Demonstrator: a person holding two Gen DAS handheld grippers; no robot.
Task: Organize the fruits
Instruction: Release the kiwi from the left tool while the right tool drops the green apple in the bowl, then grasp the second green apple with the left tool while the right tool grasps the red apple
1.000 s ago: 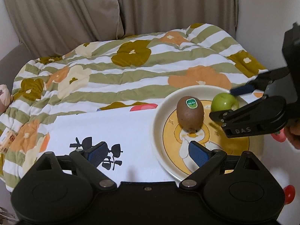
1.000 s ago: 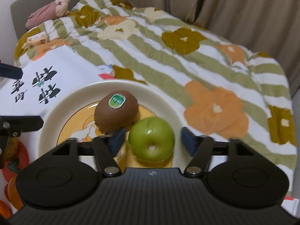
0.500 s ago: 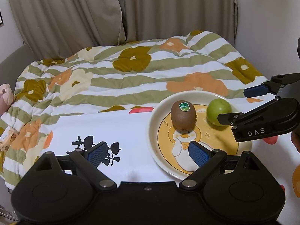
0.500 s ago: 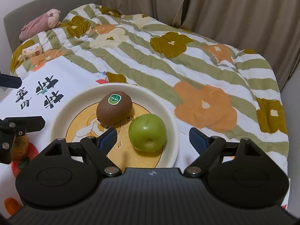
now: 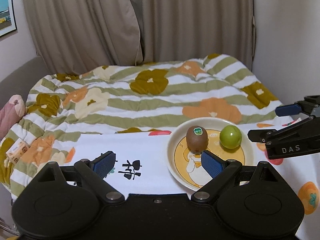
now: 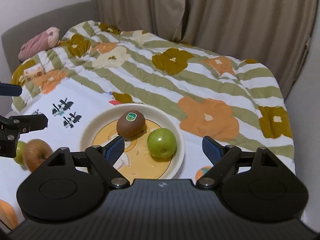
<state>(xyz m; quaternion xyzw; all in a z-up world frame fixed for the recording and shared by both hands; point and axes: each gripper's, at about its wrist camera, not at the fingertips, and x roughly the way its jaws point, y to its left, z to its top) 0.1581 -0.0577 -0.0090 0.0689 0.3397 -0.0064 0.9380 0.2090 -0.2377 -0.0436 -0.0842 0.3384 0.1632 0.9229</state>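
A cream plate [image 5: 180, 177] [image 6: 88, 132] with a yellow duck print sits on a white cloth. On it lie a brown kiwi [image 5: 196, 139] [image 6: 131, 126] with a green sticker and a green apple [image 5: 230, 136] [image 6: 162, 145]. My left gripper [image 5: 159, 162] is open and empty, raised short of the plate. My right gripper [image 6: 165, 149] is open and empty, drawn back above the green apple; it also shows in the left wrist view [image 5: 266, 123]. A brownish apple [image 6: 36, 156] and a green fruit [image 6: 19, 153] lie on the cloth left of the plate.
A striped floral quilt [image 5: 140, 96] covers the bed behind the cloth. A pink plush toy [image 6: 38, 44] and a small carton [image 5: 17, 153] lie at the far left. Beige curtains [image 5: 140, 20] hang behind. The cloth [image 5: 140, 150] bears black characters and orange fruit prints.
Both grippers have pulled back and up from the plate. The right gripper opened wider and left the green apple lying on the plate.
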